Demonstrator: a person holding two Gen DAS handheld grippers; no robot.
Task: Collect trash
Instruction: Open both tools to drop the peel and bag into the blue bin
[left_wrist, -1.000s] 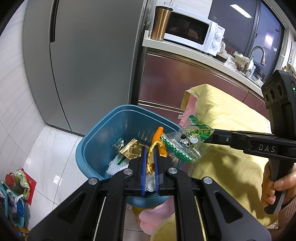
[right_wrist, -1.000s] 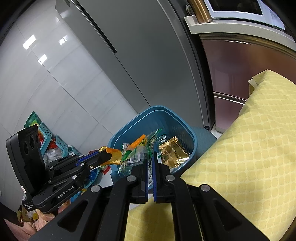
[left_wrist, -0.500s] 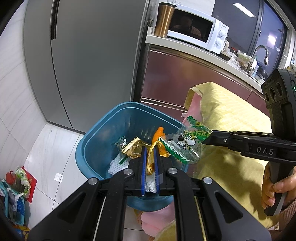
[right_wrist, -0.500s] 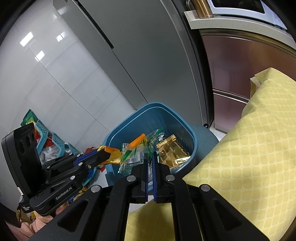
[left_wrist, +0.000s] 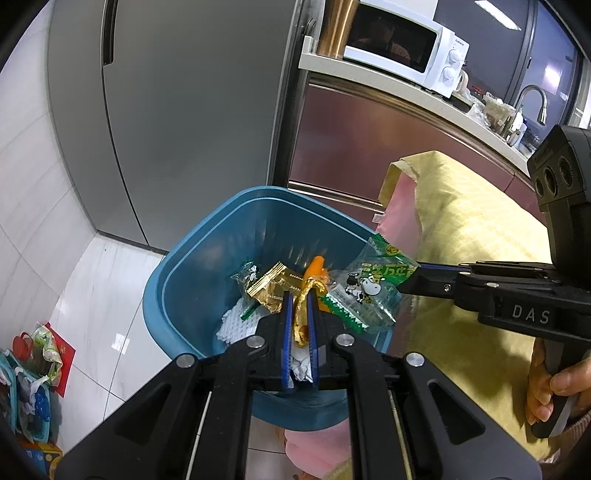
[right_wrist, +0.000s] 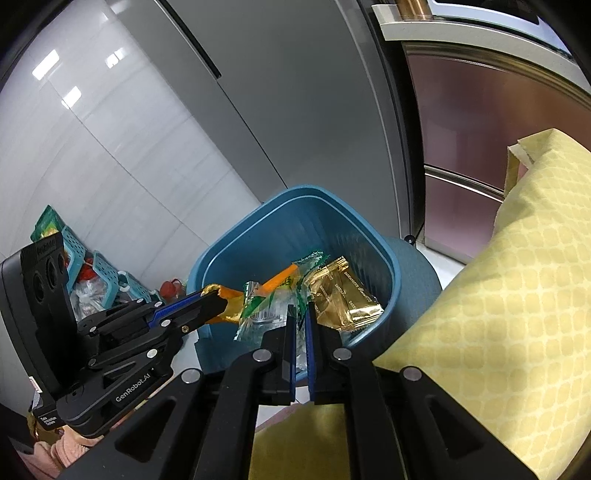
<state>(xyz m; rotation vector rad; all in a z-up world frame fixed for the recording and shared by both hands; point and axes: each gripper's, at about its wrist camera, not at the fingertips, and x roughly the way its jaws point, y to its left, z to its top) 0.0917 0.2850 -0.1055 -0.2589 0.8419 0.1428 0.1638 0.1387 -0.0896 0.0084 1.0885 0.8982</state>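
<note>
A blue trash bin (left_wrist: 192, 258) (right_wrist: 236, 243) stands on the floor beside the table. Inside lie gold wrappers (left_wrist: 269, 291) (right_wrist: 347, 299) and white paper (left_wrist: 236, 321). My left gripper (left_wrist: 298, 295) (right_wrist: 218, 301) is shut on an orange and gold wrapper (left_wrist: 308, 291) (right_wrist: 236, 302) over the bin's near side. My right gripper (right_wrist: 300, 314) (left_wrist: 415, 273) is shut on a clear green wrapper with a cow print (left_wrist: 365, 291) (right_wrist: 269, 306), held over the bin's right rim.
A yellow quilted cloth (left_wrist: 472, 236) (right_wrist: 517, 295) covers the table to the right of the bin. A grey fridge (left_wrist: 184, 110) stands behind. A counter with a microwave (left_wrist: 402, 55) is at the back. Teal baskets with clutter (right_wrist: 103, 273) sit on the floor left.
Both grippers, still holding their wrappers, have shifted slightly forward over the bin; the bin appears a bit nearer and lower in both views.
</note>
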